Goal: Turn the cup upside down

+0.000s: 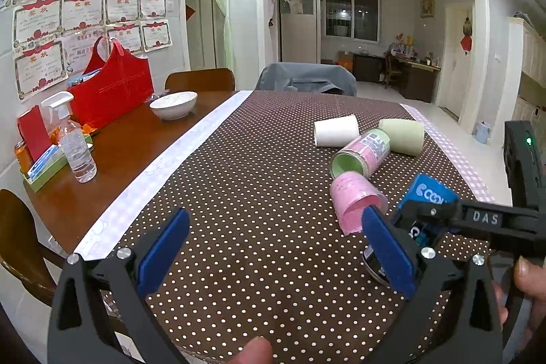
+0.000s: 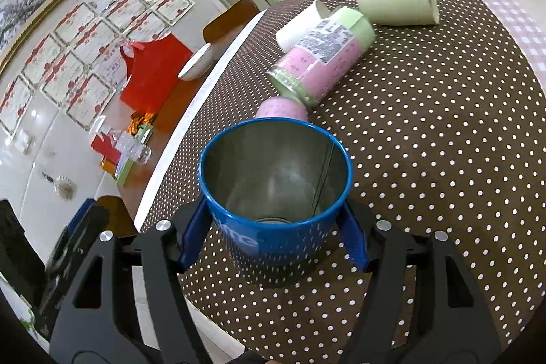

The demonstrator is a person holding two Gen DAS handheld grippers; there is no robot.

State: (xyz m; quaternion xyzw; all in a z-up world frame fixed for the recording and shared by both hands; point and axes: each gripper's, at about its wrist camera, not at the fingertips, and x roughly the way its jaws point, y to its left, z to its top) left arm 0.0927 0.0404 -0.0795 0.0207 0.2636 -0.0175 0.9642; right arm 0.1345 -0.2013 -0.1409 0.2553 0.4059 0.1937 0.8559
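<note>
The right gripper (image 2: 273, 227) has its jaws pinching the blue metal cup (image 2: 274, 190) low on its wall, mouth facing away from them, seemingly just above the surface (image 2: 426, 176). Smooth tapered metal could slip as it turns. The pink cup (image 2: 281, 109), just ahead, could be knocked. The left gripper (image 1: 276, 248) jaws are spread, holding nothing.

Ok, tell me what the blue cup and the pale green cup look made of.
Blue cup: likely metal, with a glossy blue printed outside and a bare, grey, reflective inside with a visible seam. Pale green cup: matte and opaque, probably plastic or ceramic; unclear.
</note>
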